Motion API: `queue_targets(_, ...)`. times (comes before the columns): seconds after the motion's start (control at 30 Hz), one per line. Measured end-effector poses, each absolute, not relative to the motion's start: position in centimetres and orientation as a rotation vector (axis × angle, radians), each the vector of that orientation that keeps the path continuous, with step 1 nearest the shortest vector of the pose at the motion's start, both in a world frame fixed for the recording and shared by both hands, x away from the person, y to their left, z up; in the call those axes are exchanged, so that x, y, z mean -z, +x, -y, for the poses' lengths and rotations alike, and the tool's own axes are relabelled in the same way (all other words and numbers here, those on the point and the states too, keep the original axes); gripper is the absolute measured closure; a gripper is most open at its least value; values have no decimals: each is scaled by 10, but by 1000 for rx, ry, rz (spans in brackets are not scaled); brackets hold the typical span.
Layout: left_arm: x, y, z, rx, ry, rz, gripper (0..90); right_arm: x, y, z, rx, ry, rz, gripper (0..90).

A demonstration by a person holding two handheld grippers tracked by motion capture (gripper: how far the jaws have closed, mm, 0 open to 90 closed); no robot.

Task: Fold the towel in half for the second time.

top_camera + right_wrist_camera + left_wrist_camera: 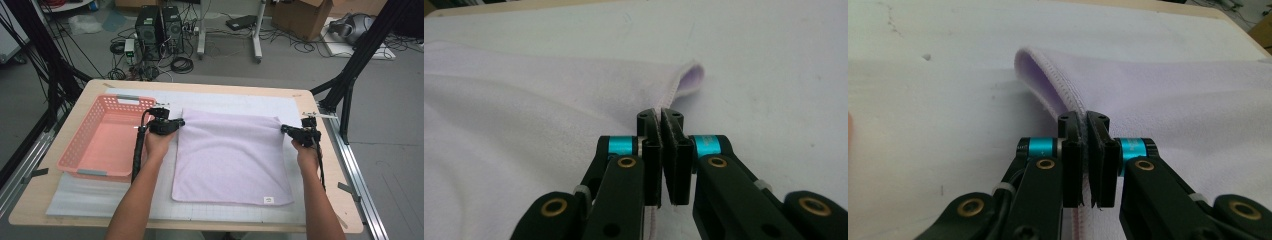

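Towel (231, 155) lies flat on the counter (30, 200) between our tools; left tool (176, 123) and right tool (284, 129) each pinch a far corner (hems clamped), likely for folding toward us.

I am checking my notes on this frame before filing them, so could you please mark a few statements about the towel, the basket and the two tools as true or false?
1. The left tool is shut on an edge of the lilac towel. True.
2. The right tool hangs open above the towel. False: it is shut on the towel's edge near its far right corner.
3. The pink basket stands to the left of the towel. True.
4. A folded towel lies in the basket. False: nothing lies in it.
5. The towel's small white label sits at its far left corner. False: it is at the near right corner.
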State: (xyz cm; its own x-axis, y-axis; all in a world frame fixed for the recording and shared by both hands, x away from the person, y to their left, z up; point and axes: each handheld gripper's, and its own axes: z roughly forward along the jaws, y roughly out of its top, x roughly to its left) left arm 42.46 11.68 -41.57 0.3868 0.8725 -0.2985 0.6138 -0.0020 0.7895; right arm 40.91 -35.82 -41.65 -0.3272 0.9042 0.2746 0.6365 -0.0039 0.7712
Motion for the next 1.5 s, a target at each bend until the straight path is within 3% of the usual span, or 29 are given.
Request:
queue_targets(0.53, 405, 367, -129, -323, 1734, -1215, 851, 399, 348, 364, -1294, 1484, -2033, 873)
queue_targets(1.0, 425, 337, -122, -344, 1834, -1210, 828, 421, 314, 364, -1252, 1482, -2102, 869)
queue_targets(1.07, 426, 339, -121, -358, 1825, -1230, 765, 422, 314, 364, -1246, 1488, -2104, 843)
queue_targets(1.17, 426, 345, -120, -388, 1802, -1260, 483, 420, 319, 364, -1251, 1518, -2067, 662)
queue_targets(1.23, 425, 350, -120, -406, 1802, -1247, 459, 416, 323, 364, -1207, 1539, -2022, 545)
queue_targets(1.33, 424, 362, -117, -389, 1777, -1258, 426, 412, 332, 363, -1169, 1556, -1999, 468)
queue_targets(1.5, 423, 385, -108, -373, 1799, -1262, 416, 407, 356, 361, -1149, 1605, -1996, 437)
